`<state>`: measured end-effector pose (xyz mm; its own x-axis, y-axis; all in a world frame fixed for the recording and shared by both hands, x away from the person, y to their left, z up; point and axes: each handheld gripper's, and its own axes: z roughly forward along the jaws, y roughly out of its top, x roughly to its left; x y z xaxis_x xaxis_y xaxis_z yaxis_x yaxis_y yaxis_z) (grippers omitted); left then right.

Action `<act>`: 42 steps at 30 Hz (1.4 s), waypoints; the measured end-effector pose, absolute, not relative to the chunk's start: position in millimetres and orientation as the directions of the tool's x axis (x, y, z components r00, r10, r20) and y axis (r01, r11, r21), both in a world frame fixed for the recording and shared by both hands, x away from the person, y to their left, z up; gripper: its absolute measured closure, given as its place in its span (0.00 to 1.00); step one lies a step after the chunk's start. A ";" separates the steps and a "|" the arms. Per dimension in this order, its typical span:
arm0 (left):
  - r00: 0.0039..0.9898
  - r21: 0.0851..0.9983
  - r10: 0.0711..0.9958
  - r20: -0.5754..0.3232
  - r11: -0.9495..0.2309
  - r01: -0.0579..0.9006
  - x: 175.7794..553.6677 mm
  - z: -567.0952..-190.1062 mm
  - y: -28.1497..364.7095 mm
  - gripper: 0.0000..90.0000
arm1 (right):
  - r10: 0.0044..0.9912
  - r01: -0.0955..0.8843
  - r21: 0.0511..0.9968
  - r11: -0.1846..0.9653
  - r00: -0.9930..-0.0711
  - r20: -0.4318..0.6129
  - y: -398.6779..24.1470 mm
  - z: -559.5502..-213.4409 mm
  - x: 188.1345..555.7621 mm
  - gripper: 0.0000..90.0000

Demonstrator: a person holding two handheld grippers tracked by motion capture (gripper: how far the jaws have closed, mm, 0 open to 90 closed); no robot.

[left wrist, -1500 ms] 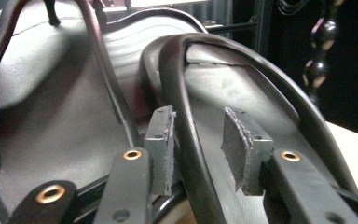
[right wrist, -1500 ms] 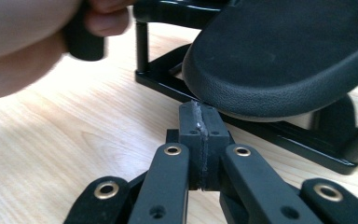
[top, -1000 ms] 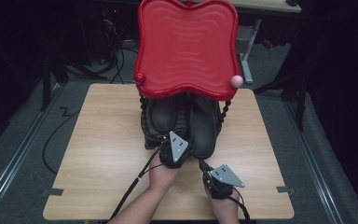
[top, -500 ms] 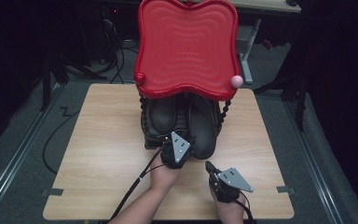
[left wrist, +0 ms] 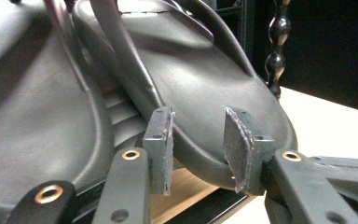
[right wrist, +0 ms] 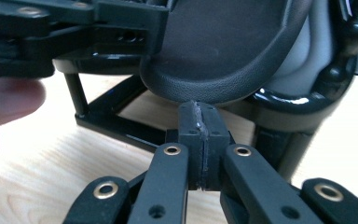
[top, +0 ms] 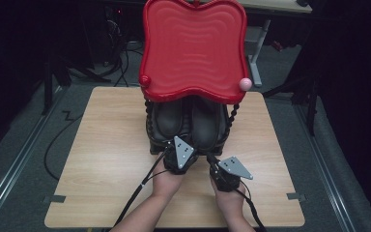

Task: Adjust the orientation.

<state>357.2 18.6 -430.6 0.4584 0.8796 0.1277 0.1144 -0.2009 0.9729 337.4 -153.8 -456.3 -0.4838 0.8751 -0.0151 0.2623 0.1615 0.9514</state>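
Two black leather shoes (top: 189, 123) are stood side by side, toes toward the person, on a black rack (top: 150, 126) under a red tray (top: 193, 48).

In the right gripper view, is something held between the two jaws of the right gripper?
No, the right gripper has its two pads pressed flat together with nothing between them, just below the rounded toe of the black shoe.

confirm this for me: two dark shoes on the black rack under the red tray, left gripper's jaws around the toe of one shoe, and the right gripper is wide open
Not quite. The right gripper is shut, not wide open: the right gripper view shows its pads pressed together with nothing between them, just below a shoe toe. The rest holds: the shoes sit on the black rack under the red tray, and the left gripper has its jaws around one shoe's toe edge.
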 end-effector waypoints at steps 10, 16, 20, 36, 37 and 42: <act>0.461 0.975 0.877 0.133 -0.199 0.098 352.5 -429.7 27.3 0.70 | 0.878 0.260 0.954 0.148 -0.479 -0.006 -142.0 -447.3 354.5 1.00; 0.413 0.978 0.901 0.133 -0.187 0.092 345.9 -436.5 59.0 0.74 | 0.860 0.233 0.958 0.166 -0.510 -0.026 -137.5 -444.1 346.1 0.99; 0.374 0.979 0.920 0.115 -0.168 0.113 344.9 -442.9 82.1 0.81 | 0.851 0.225 0.958 0.180 -0.523 -0.037 -129.5 -443.7 347.7 0.99; 0.297 0.980 0.945 0.138 -0.174 0.097 359.5 -455.2 104.6 1.00 | 0.883 0.244 0.949 0.197 -0.466 -0.064 -124.2 -437.3 389.2 1.00; 0.296 0.979 0.944 0.145 -0.181 0.098 361.3 -455.0 102.8 1.00 | 0.883 0.244 0.949 0.200 -0.465 -0.066 -124.8 -436.3 390.1 1.00; 0.293 0.977 0.946 0.138 -0.179 0.119 368.8 -456.8 95.3 1.00 | 0.894 0.219 0.958 0.184 -0.443 -0.071 -135.7 -429.2 384.1 1.00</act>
<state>368.8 95.3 -456.8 0.2929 0.9462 0.1377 0.1193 -0.1791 0.9766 384.1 -135.7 -429.2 -0.4433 0.8936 -0.0705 0.2189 0.1842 0.9582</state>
